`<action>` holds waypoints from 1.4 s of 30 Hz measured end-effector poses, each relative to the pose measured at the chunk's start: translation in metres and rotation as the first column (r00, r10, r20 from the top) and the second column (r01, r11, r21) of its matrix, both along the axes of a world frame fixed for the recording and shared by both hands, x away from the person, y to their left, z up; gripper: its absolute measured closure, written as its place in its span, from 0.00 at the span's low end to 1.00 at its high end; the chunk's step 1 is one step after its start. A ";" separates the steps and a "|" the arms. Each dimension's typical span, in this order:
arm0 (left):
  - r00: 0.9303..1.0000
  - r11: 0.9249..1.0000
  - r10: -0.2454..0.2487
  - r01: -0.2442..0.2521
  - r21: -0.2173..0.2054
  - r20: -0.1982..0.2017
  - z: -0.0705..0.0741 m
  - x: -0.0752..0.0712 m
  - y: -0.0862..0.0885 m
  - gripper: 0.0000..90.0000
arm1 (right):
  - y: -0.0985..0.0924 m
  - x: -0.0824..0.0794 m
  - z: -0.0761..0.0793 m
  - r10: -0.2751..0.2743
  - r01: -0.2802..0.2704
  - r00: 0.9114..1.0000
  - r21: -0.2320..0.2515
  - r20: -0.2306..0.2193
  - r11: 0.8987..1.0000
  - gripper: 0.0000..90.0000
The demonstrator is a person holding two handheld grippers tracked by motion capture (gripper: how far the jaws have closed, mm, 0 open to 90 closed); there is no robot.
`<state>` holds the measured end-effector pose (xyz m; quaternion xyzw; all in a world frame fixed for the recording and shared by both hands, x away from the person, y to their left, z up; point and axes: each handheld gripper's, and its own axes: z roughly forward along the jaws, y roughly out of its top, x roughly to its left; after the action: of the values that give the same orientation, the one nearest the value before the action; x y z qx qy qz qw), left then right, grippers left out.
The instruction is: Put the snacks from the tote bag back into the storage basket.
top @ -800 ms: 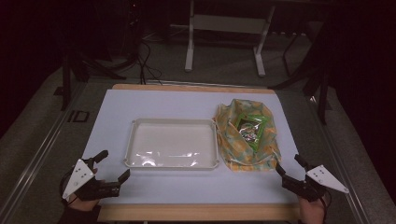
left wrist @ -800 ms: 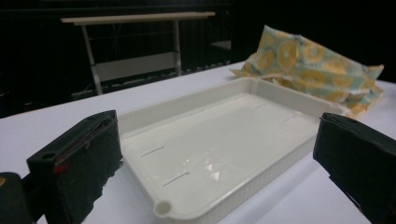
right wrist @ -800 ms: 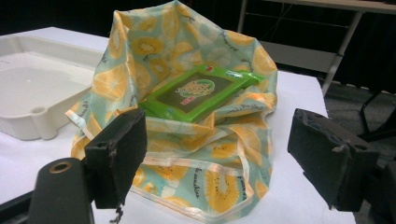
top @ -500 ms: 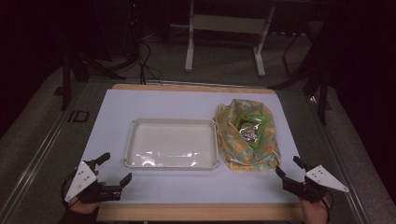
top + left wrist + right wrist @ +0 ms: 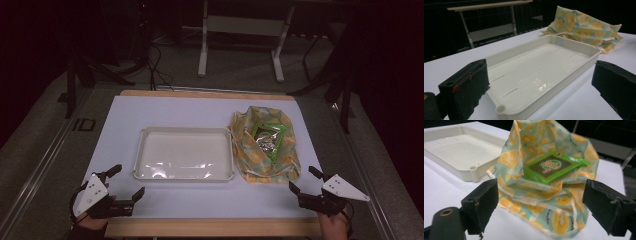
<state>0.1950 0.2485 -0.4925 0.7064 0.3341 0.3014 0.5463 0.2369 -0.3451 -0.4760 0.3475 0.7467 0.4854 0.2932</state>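
A cream plastic tray (image 5: 182, 131) lies empty in the middle of the white table cover. To its right sits a crumpled cloth bag (image 5: 250, 160) printed with orange and kiwi slices, its mouth open. A green packet (image 5: 267, 134) lies inside it. My left gripper (image 5: 127, 181) is open near the front left, short of the tray's near left corner (image 5: 500, 109). My right gripper (image 5: 303, 179) is open at the front right, close to the bag (image 5: 536, 195), with the green packet (image 5: 551, 166) straight beyond its jaws. Neither gripper holds anything.
The table's wooden front edge (image 5: 210, 227) runs just behind both hands. Dark floor, cables and a metal stand's legs (image 5: 240, 45) lie beyond the far edge. Bare white cover (image 5: 200, 107) stretches behind the tray.
My left gripper has drifted slightly to the right along the front edge. The right gripper, tray and bag have stayed put.
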 end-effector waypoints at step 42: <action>0.999 0.999 -0.037 0.037 -0.001 0.010 0.000 0.000 -0.006 0.02 | 0.027 0.089 0.075 0.074 -0.079 0.992 0.051 0.106 0.996 0.14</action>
<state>0.1952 0.2422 -0.4924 0.7106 0.3186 0.2945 0.5539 0.3257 -0.3179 -0.4013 0.3008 0.7294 0.5343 0.3033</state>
